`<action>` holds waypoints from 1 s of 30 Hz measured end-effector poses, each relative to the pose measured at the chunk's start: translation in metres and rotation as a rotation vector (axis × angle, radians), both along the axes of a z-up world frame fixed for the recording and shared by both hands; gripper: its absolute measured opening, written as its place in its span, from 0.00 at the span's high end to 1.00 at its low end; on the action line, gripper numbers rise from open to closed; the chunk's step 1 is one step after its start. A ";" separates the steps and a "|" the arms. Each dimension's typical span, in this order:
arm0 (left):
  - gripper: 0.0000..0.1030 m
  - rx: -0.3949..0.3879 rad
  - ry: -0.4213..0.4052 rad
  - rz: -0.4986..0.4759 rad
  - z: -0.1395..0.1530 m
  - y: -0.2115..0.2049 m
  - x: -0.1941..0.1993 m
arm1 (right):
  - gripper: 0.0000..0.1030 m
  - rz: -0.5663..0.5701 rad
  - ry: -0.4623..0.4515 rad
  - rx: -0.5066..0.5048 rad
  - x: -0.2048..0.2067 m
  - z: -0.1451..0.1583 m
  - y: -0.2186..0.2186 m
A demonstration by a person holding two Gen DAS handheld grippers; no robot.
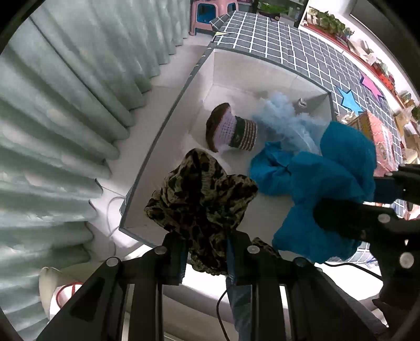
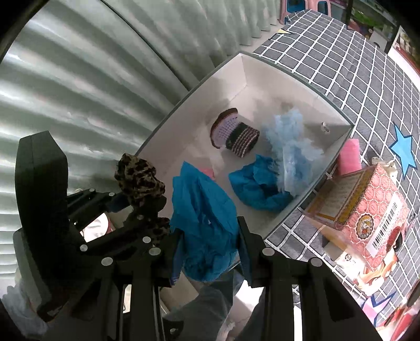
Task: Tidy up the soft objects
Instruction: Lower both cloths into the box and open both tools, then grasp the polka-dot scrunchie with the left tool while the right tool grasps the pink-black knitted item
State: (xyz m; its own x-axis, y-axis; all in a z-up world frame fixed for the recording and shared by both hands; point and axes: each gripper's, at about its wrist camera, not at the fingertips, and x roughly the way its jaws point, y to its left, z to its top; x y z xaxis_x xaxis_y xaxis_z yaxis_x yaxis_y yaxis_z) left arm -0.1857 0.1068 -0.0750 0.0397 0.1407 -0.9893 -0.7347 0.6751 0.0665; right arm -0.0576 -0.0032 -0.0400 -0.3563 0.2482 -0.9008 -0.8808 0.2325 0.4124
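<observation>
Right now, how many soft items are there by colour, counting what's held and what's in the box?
Bright blue cloths: 2, one held, one in the box
Pale blue fluffy item: 1
Leopard-print piece, held: 1
Striped knitted piece: 1
Total: 5

Pale green curtains point(image 1: 65, 118) hang in folds beside a grey checked mat point(image 1: 288, 47), a pink stool point(image 1: 212, 13) beyond it, daylight on potted plants point(image 1: 330, 23).

The pink carton point(image 2: 372, 209) bears a barcode label; its print is unreadable

Home room: pleated curtain point(image 1: 65, 110), checked tablecloth point(image 2: 341, 57), plastic stool point(image 1: 210, 13).
</observation>
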 end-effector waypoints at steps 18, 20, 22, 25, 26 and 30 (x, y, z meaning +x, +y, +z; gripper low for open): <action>0.19 0.026 -0.021 0.008 0.007 0.003 0.007 | 0.19 -0.045 0.014 0.026 0.017 0.011 0.006; 0.15 0.026 -0.035 0.004 0.010 0.003 0.008 | 0.19 -0.064 0.009 0.044 0.025 0.020 0.004; 0.04 0.026 -0.046 0.009 0.014 0.004 0.010 | 0.19 -0.087 0.012 0.063 0.033 0.030 -0.001; 0.00 0.017 -0.086 0.034 0.022 0.006 0.012 | 0.19 -0.145 0.003 0.112 0.050 0.049 -0.013; 0.00 0.007 -0.103 0.044 0.025 0.007 0.013 | 0.19 -0.156 0.005 0.127 0.055 0.054 -0.016; 0.00 -0.013 -0.152 0.071 0.037 0.012 0.022 | 0.18 -0.248 -0.024 0.201 0.096 0.082 -0.044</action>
State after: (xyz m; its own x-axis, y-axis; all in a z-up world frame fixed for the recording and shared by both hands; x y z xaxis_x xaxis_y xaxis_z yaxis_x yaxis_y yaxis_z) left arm -0.1635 0.1188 -0.0375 0.1794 0.1359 -0.9743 -0.7816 0.6212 -0.0572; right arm 0.0388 -0.0476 0.0422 -0.2415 0.4991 -0.8322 -0.8176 0.3573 0.4515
